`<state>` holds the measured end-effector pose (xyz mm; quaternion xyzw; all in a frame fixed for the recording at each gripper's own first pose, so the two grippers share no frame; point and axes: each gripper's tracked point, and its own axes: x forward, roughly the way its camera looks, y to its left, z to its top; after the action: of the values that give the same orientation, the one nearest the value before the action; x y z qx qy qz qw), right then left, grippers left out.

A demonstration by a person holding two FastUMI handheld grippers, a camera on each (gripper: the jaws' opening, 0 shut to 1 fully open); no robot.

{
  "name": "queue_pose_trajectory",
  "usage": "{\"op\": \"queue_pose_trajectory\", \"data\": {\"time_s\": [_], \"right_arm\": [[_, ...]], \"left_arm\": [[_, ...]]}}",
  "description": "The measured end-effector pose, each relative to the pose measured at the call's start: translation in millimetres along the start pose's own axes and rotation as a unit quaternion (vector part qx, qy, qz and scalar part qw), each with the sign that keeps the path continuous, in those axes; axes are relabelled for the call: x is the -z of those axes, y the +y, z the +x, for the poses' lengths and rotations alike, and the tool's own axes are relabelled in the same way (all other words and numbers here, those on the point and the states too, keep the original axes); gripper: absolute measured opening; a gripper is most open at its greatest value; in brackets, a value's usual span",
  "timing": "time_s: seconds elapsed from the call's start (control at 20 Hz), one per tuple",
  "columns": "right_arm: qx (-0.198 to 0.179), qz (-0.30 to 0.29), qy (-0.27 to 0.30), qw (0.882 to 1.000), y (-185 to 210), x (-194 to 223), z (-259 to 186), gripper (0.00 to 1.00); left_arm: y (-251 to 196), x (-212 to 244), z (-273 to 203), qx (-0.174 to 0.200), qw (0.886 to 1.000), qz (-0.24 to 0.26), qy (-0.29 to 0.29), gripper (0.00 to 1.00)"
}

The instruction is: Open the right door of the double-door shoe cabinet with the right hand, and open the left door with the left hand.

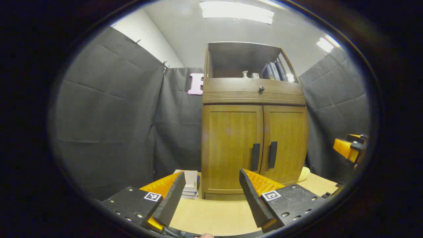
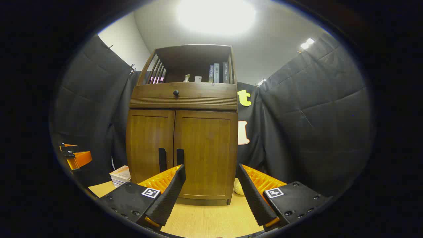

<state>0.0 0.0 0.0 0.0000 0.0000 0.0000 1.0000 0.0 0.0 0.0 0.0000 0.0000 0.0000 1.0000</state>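
Observation:
A wooden double-door cabinet (image 1: 252, 132) stands on a light table, and both of its doors are closed. The left door (image 1: 231, 145) carries a dark vertical handle (image 1: 255, 157); the right door (image 1: 286, 142) carries another (image 1: 273, 154). In the right gripper view the same cabinet (image 2: 183, 138) shows its left handle (image 2: 162, 160) and right handle (image 2: 180, 156). My left gripper (image 1: 211, 193) is open, some way in front of the left door. My right gripper (image 2: 210, 190) is open too, facing the right door. Each gripper appears at the edge of the other's view: the right gripper (image 1: 350, 147) and the left gripper (image 2: 74, 153).
Above the doors sits a drawer with a round knob (image 1: 261, 88), and an open shelf holds books (image 1: 274, 71) and small items. A stack of books (image 1: 190, 183) lies on the table (image 1: 211, 215) left of the cabinet. A pale round object (image 2: 238, 187) rests at its right corner.

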Motion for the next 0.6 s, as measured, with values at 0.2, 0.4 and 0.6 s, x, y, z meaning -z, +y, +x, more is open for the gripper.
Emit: {"op": "queue_pose_trajectory", "data": {"time_s": [0.2, 0.4, 0.6], "right_arm": [[0.003, 0.006, 0.009, 1.0, -3, 6, 8, 0.97], [0.012, 0.006, 0.01, 1.0, -10, 5, 15, 0.99], [0.011, 0.002, 0.011, 1.0, -12, 8, 14, 0.99]], "left_arm": [[-4, -1, 5, 0.004, 1.0, 0.013, -0.003, 0.94], [-13, -2, 11, 0.011, 1.0, 0.017, -0.005, 0.94], [-20, -4, 11, 0.019, 1.0, 0.011, -0.01, 0.94]]}}
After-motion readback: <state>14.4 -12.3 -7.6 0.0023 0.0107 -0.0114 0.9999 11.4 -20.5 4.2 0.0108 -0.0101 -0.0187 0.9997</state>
